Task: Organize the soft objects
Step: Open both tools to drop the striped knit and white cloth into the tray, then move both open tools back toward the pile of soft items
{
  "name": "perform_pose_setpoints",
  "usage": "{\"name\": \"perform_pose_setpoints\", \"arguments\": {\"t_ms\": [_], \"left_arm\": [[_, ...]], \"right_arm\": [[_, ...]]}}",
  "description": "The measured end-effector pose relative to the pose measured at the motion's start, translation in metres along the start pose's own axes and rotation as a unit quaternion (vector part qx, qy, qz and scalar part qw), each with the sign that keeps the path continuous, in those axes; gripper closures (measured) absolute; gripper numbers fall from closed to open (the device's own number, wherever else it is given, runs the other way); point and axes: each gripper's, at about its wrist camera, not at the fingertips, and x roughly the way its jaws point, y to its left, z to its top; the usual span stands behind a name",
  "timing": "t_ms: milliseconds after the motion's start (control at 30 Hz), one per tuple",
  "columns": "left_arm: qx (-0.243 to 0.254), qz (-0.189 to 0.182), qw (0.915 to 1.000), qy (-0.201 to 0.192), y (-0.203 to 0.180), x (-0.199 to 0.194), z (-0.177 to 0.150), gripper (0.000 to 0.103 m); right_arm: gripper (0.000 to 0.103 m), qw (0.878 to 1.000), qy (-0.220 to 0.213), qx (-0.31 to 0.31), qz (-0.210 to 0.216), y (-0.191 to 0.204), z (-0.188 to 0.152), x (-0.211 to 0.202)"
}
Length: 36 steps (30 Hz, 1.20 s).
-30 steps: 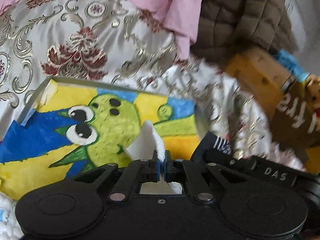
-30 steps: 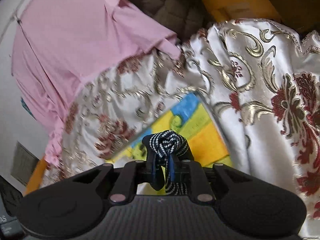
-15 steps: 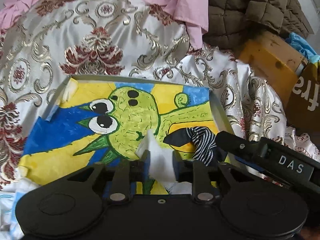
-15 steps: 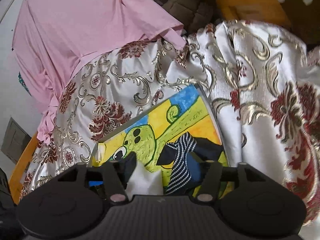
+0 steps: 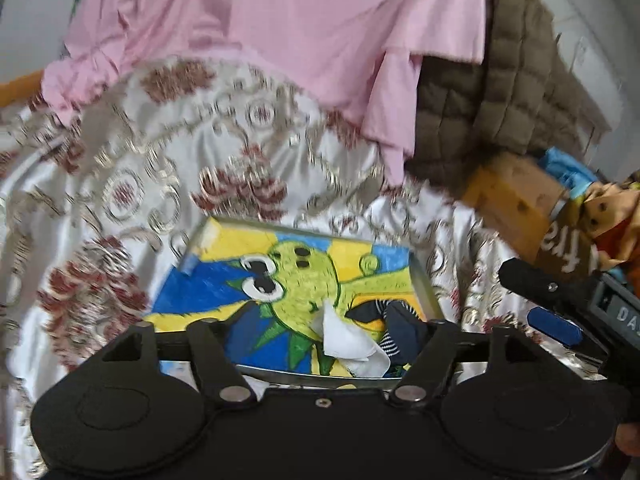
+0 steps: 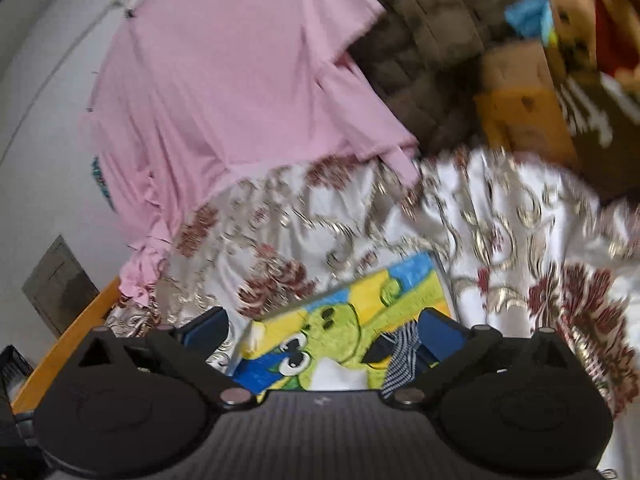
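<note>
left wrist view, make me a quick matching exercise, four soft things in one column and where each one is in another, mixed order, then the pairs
1. white cloth
2. striped sock
3. pink garment
4. brown quilted jacket

a. far right, beyond the floral cloth
b. on the painted tray, right corner
c. draped across the top
d. on the painted tray, left of the sock

Pairs: 1-d, 2-b, 3-c, 4-a

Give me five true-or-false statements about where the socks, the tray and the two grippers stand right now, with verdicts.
1. The left gripper is open. True.
2. The white sock lies in the painted tray. True.
3. The striped sock is clamped in the right gripper. False: it lies loose in the tray, the jaws spread wide.
4. The tray sits on bare wood. False: it rests on the floral cloth.
5. The pink garment covers the tray. False: it lies beyond it.
</note>
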Motion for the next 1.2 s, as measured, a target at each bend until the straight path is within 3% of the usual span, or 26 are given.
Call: {"name": "perform_pose_setpoints", "arguments": {"t_ms": [333, 567, 800, 1200], "left_arm": [[0.025, -0.018, 0.9964, -0.079, 0.013, -0.104, -0.029, 0.006], [0.031, -0.018, 0.9942, -0.102, 0.031, -0.155, -0.062, 0.001], [0.022, -0.014, 0.9935, -0.111, 0.054, -0.19, -0.095, 0.001], [0.019, 0.002, 0.9949, -0.099, 0.082, -0.22, -0.141, 0.001]], "right_arm": [[0.0, 0.995, -0.062, -0.079, -0.021, 0.06, -0.034, -0.075], [0.0, 0.986, -0.106, -0.123, -0.033, 0.094, -0.081, -0.121], [0.0, 0.98, -0.107, -0.16, -0.053, 0.119, -0.125, -0.152], [0.0, 0.98, -0.068, -0.168, -0.08, 0.13, -0.171, -0.175]]}}
